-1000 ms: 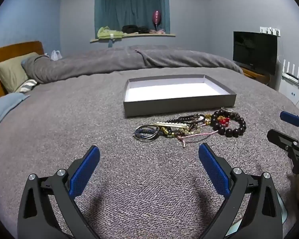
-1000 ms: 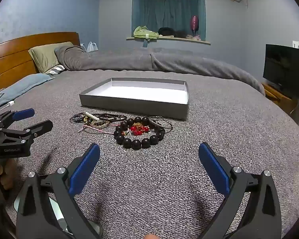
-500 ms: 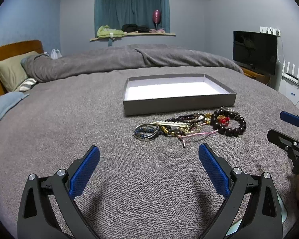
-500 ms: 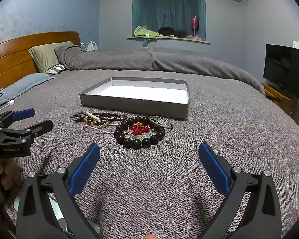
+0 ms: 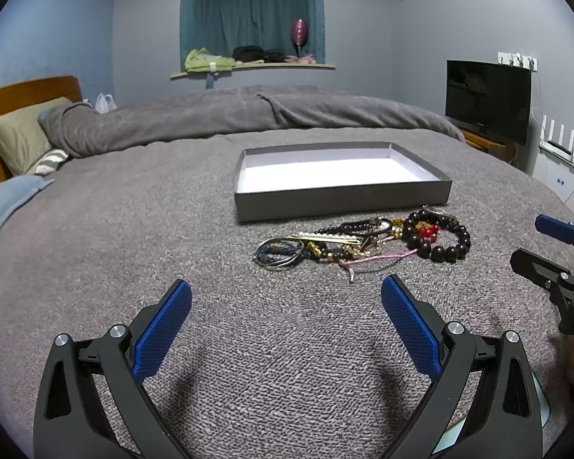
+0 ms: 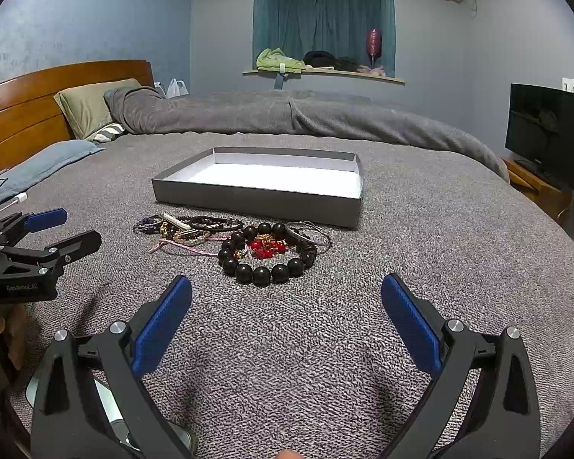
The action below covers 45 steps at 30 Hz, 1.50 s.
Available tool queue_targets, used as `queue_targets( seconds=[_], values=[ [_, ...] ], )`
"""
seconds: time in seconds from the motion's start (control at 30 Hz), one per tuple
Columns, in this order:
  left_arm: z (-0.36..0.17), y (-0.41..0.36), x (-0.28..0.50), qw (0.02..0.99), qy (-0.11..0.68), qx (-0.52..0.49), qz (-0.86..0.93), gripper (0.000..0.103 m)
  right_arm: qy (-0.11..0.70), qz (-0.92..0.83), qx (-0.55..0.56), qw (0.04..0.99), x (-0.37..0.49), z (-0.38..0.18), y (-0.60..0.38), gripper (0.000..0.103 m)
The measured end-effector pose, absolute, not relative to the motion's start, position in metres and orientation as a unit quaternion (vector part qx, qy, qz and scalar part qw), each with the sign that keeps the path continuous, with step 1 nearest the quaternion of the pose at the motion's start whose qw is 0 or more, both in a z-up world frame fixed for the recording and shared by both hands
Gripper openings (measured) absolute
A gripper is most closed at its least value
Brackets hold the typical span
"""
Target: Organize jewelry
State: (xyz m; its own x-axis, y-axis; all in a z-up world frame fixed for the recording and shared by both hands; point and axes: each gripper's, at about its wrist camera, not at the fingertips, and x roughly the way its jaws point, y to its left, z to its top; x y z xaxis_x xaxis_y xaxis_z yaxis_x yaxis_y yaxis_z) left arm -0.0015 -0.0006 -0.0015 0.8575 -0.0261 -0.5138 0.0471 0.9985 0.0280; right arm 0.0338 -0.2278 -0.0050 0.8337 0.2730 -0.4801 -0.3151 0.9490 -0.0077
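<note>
Grey knitted bedspread (image 5: 134, 229) covers the bed, and on it lies a shallow grey box (image 5: 342, 201) with a white floor, holding nothing. Just in front of its near wall the jewelry is heaped: a dark wooden bead bracelet (image 6: 266, 266) ringing some small red beads (image 6: 264, 248), and beside it a tangle of thin bracelets (image 5: 317, 243) with a pink cord (image 6: 187, 246) trailing toward the camera. None of it touches the box.

The left tongs (image 5: 287, 306) hover low over the bedspread, spread wide and holding nothing; the right tongs (image 6: 287, 306) likewise gape wide and empty, short of the bead bracelet. Each shows at the edge of the other's view.

Compared with a second ago almost nothing differs: the box and the heap lie where they did, and both tongs keep the same wide spread, with only a slight drift in framing.
</note>
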Motion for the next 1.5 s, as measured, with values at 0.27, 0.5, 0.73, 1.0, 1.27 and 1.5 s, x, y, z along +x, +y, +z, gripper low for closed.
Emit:
queue_targets(
  seconds=[0.27, 0.5, 0.73, 1.0, 1.27, 1.5],
  values=[
    [-0.0016, 0.0009, 0.0007, 0.963, 0.268, 0.021, -0.005, 0.098, 0.245, 0.155, -0.046, 0.956, 0.0320, -0.0025, -0.2273, 0.098],
    [-0.0026, 0.0018, 0.0008, 0.963, 0.270, 0.020, 0.003, 0.098, 0.248, 0.156, -0.049, 0.955, 0.0356, -0.0087, -0.2235, 0.098],
    [-0.0028, 0.0029, 0.0004, 0.963, 0.269, 0.023, 0.000, 0.098, 0.252, 0.154, -0.049, 0.954, 0.0368, -0.0094, -0.2221, 0.098],
    [-0.0032, 0.0013, -0.0003, 0.963, 0.269, 0.022, 0.000, 0.098, 0.252, 0.155, -0.047, 0.954, 0.0388, -0.0099, -0.2217, 0.098],
    [-0.0037, -0.0006, 0.0001, 0.963, 0.269, 0.023, 0.001, 0.098, 0.254, 0.154, -0.042, 0.954, 0.0397, -0.0105, -0.2231, 0.098],
    [-0.0038, -0.0004, 0.0001, 0.963, 0.269, 0.023, 0.001, 0.098, 0.256, 0.154, -0.042, 0.953, 0.0394, -0.0100, -0.2246, 0.098]
  ],
)
